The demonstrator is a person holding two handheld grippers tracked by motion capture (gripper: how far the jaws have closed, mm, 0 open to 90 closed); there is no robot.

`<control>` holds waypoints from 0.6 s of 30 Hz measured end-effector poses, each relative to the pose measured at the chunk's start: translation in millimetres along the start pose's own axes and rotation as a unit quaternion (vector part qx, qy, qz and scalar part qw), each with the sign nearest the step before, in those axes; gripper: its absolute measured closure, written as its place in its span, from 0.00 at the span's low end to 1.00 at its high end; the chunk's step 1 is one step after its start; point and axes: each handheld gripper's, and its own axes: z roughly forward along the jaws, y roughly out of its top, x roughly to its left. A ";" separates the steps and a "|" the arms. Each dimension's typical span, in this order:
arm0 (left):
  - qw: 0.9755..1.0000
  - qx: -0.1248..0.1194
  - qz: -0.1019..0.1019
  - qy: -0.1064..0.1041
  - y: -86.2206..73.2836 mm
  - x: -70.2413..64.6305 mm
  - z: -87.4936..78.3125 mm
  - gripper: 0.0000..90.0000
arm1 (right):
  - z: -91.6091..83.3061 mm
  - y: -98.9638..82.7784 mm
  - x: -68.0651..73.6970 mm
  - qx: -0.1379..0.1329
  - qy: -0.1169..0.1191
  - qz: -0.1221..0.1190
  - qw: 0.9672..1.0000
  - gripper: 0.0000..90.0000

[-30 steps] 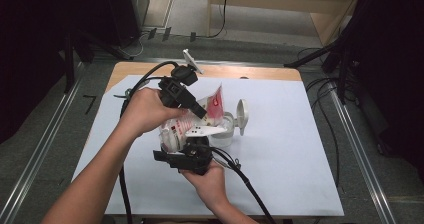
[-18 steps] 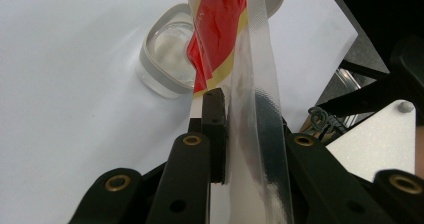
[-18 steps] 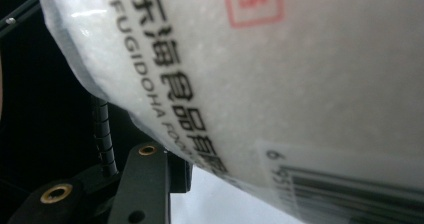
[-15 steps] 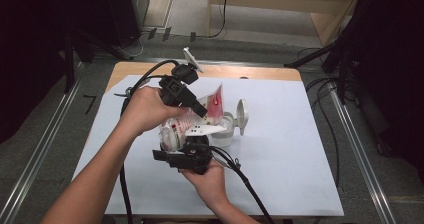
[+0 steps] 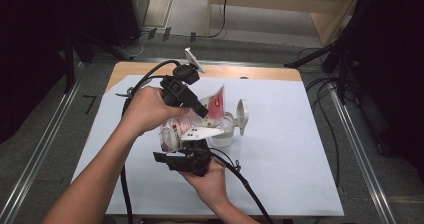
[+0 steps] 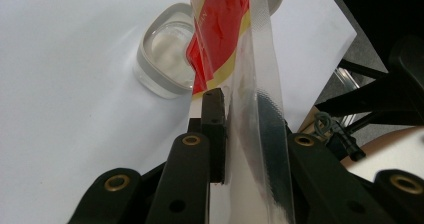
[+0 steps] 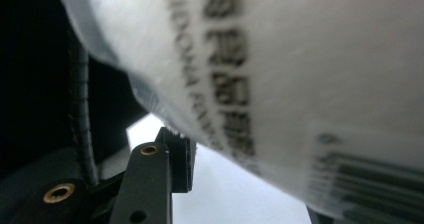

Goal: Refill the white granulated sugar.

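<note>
A red-and-white plastic pouch [image 5: 216,103] is held tilted above a small white container [image 5: 226,133] whose flip lid [image 5: 242,115] stands open. My left gripper [image 5: 202,110] is shut on the pouch's clear sealed edge [image 6: 260,99], and its view looks down past the red print at the container [image 6: 162,59] below. My right gripper [image 5: 180,143] comes from the near side and is shut on the pouch's white lower end. Close in the right gripper view is the pouch [image 7: 300,59] with printed text and a barcode, against one of the pads [image 7: 181,160].
A white sheet [image 5: 300,159] covers the wooden table [image 5: 250,73]. A small white item [image 5: 191,59] stands at the table's far edge. Black cables [image 5: 240,179] trail from both grippers toward the near edge. Metal rails [image 5: 355,144] run along both sides.
</note>
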 end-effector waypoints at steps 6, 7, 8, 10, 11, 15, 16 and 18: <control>1.000 -0.002 -0.003 -0.002 0.2 0.3 0.5 0.89 | 0.2 0.1 -1.8 -0.004 -0.003 0.004 1.000 0.68; 1.000 -0.003 -0.003 0.000 0.1 0.1 0.8 0.89 | 0.1 0.2 -1.9 -0.004 -0.003 0.005 1.000 0.69; 1.000 -0.001 -0.004 -0.002 0.3 0.6 0.4 0.89 | 0.2 0.2 -2.4 -0.004 -0.002 0.006 1.000 0.69; 1.000 -0.001 -0.004 -0.002 0.6 1.0 0.4 0.89 | 0.3 0.4 -2.5 -0.006 0.001 0.011 1.000 0.69; 1.000 -0.003 -0.006 -0.002 0.7 1.1 0.7 0.88 | 0.2 0.5 -3.0 -0.007 0.001 0.013 1.000 0.69; 1.000 -0.001 -0.006 -0.002 1.2 1.2 0.8 0.88 | -0.3 1.0 -2.9 -0.008 0.003 0.019 1.000 0.69; 1.000 -0.001 -0.005 -0.002 1.3 1.1 0.8 0.88 | -0.4 1.0 -2.8 -0.009 0.003 0.021 1.000 0.68; 1.000 0.000 -0.005 0.000 1.6 0.5 0.7 0.88 | -0.6 1.3 -2.6 -0.010 0.004 0.022 1.000 0.68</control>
